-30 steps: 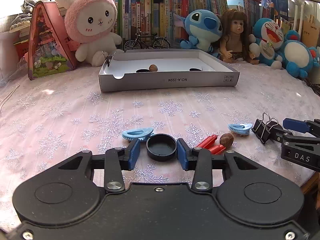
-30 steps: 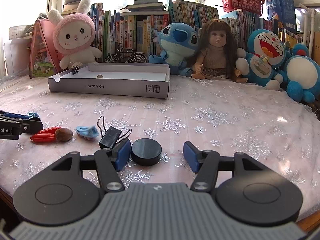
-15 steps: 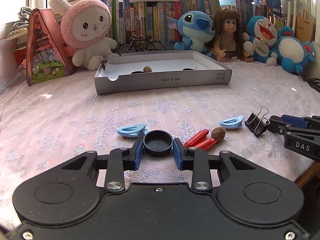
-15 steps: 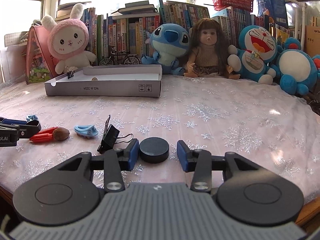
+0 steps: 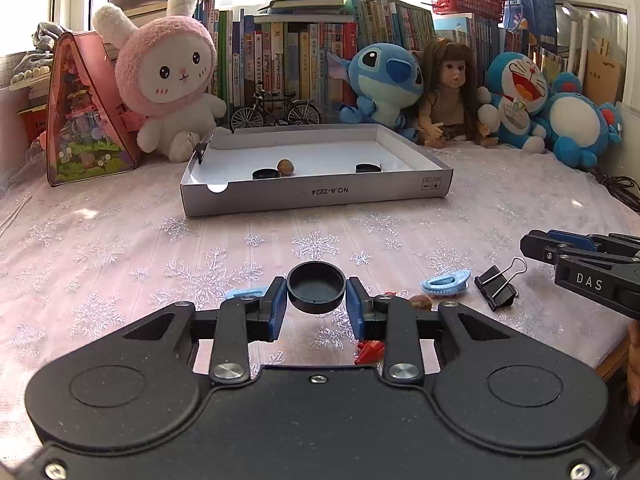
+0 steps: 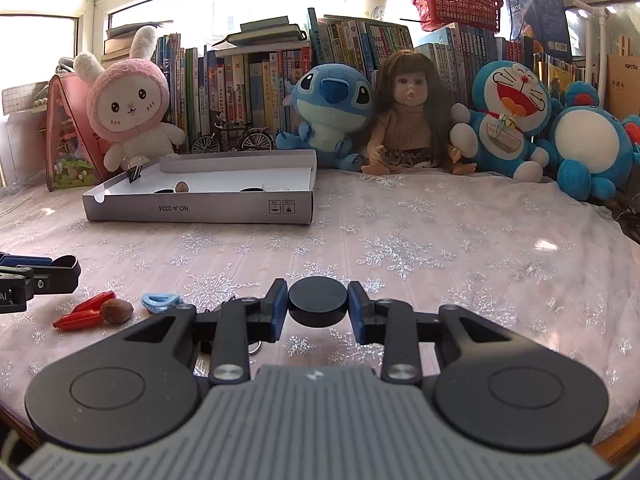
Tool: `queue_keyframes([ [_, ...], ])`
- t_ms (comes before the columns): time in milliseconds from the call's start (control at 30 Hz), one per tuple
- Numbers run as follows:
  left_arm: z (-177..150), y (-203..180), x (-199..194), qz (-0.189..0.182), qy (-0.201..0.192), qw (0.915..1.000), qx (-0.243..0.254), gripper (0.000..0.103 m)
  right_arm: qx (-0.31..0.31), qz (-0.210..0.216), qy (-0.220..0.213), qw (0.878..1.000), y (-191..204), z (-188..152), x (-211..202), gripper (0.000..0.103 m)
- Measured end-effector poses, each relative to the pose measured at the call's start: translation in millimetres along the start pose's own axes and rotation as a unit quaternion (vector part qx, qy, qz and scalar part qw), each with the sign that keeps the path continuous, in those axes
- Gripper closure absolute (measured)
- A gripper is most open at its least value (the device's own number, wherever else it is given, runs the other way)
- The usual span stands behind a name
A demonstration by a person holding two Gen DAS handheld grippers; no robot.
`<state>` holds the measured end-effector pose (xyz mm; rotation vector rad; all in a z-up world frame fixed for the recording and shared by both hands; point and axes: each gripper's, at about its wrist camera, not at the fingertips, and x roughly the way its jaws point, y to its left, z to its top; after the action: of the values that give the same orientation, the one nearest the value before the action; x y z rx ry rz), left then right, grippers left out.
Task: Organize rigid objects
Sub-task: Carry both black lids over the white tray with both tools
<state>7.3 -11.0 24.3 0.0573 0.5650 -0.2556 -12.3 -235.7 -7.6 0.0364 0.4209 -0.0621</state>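
My left gripper (image 5: pixel 316 300) is shut on a black bottle cap (image 5: pixel 316 286), hollow side up, held above the tablecloth. My right gripper (image 6: pixel 318 306) is shut on a second black cap (image 6: pixel 318 305), flat side up, also lifted. The grey cardboard tray (image 5: pixel 316 196) stands farther back and holds two black caps (image 5: pixel 265 174), a walnut (image 5: pixel 285 166) and a binder clip (image 5: pixel 199 149) on its left wall. On the cloth lie a blue clip (image 5: pixel 446 282), a black binder clip (image 5: pixel 498 288), a walnut (image 6: pixel 117 311) and red pieces (image 6: pixel 82 314).
Plush toys, a doll (image 6: pixel 406 120), a model bicycle (image 5: pixel 276 112) and books line the back edge behind the tray. A pink house-shaped box (image 5: pixel 80 112) stands at back left. The table's front edge runs close under both grippers.
Both grippers closed on their caps and lifted them off the cloth. The loose clips, walnut and red pieces stayed on the table.
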Motion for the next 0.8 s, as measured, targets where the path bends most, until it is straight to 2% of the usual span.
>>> queue_keyframes([
  [267, 33.3, 19.8, 10.7, 0.01, -0.011, 0.9998, -0.014, 0.073, 0.019, 0.008, -0.013, 1.0, -5.7, 28.3, 11.8, 0.066],
  [567, 71.4, 39.8, 32.4, 0.016, -0.016, 0.9995, -0.021, 0.073, 0.038, 0.041, -0.003, 0.998, 2.8, 62.5, 40.7, 0.066],
  [800, 96.8, 58.6, 60.8, 0.016, -0.008, 0.9989, -0.045, 0.073, 0.042, 0.055, 0.004, 0.998, 8.3, 93.4, 66.8, 0.066],
])
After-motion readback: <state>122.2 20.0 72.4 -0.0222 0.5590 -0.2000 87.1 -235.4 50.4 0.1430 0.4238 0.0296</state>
